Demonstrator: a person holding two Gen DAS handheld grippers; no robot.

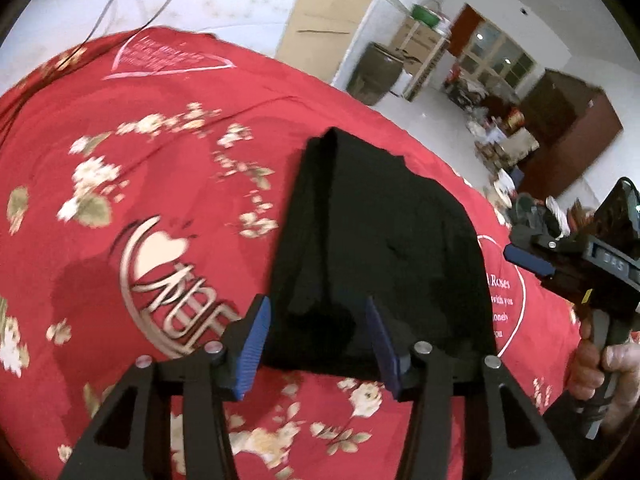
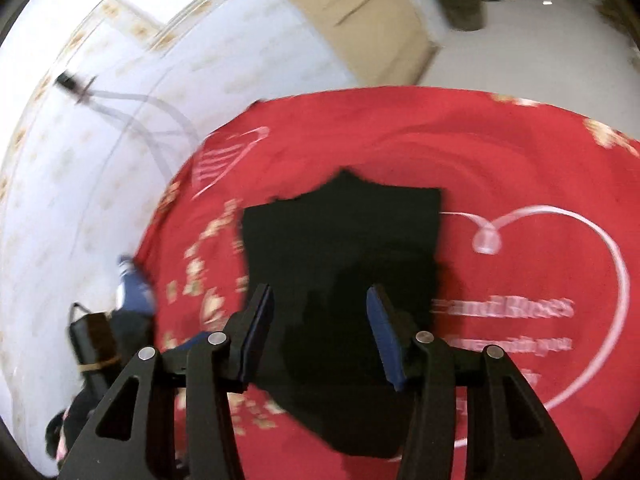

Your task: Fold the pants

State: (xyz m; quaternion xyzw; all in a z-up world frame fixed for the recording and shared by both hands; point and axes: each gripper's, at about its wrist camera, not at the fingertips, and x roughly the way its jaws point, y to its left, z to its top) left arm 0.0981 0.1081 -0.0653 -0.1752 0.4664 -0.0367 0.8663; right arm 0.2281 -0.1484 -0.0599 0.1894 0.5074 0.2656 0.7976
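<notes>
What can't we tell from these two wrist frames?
- Black pants: fold layers unreadable, left wrist view; the fabric is too dark.
- Pants' near edge, right wrist view: partly behind the right gripper.
- Bedspread print: motion-blurred.
- Left gripper: contact with pants unclear.

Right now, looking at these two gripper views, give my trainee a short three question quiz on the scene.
1. True or false: the black folded pants lie on a red floral bedspread.
2. Multiple choice: the left gripper is A) clamped on the pants, B) open above their near edge, C) out of view.
3. Fill in: beside the pants, a white outline on the bedspread forms a ____.

Key: 1 true. 2 B. 3 heart.
</notes>
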